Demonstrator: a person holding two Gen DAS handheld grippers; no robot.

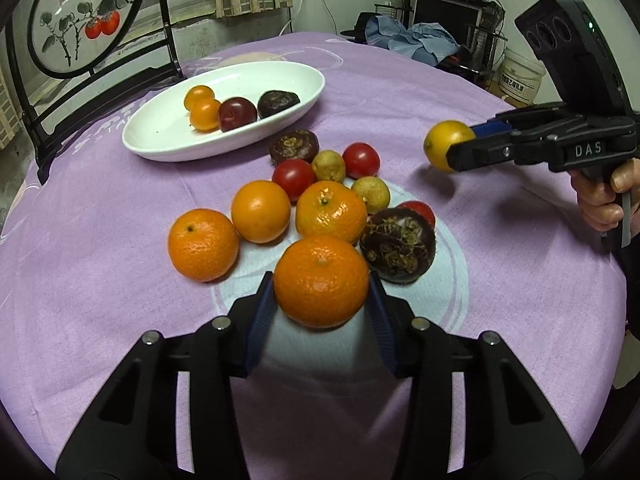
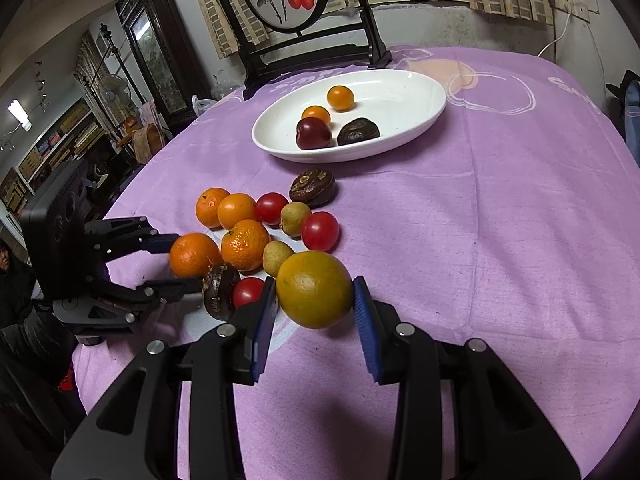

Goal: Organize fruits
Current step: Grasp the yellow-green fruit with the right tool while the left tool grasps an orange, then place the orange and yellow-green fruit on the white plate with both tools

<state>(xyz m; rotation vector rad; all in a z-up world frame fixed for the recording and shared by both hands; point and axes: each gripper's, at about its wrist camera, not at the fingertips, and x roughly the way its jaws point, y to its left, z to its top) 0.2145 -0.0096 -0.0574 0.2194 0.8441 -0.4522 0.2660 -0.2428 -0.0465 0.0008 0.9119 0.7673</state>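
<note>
My left gripper [image 1: 320, 284] is shut on the nearest mandarin [image 1: 320, 260], a blue pad pressing on each side, low over the purple cloth. The same gripper [image 2: 188, 258] and mandarin [image 2: 195, 254] show at the left in the right wrist view. My right gripper [image 2: 315, 282] is shut on a yellow-orange citrus fruit [image 2: 314, 304] and holds it above the cloth, to the right of the pile [image 1: 460, 142]. The pile has mandarins [image 1: 331, 212], red tomatoes [image 1: 294, 178], small yellow-green fruits [image 1: 371, 195] and dark brown fruits [image 1: 398, 246]. A white oval plate [image 1: 160, 140] behind it holds two small orange fruits, a dark red one and a dark brown one.
A dark wooden stand with a round painted panel [image 1: 80, 20] rises behind the plate at the table's back edge. A person's hand [image 1: 600, 200] grips the right gripper's handle. Bare purple cloth [image 2: 500, 220] lies to the right of the pile. Furniture and clutter stand beyond the table.
</note>
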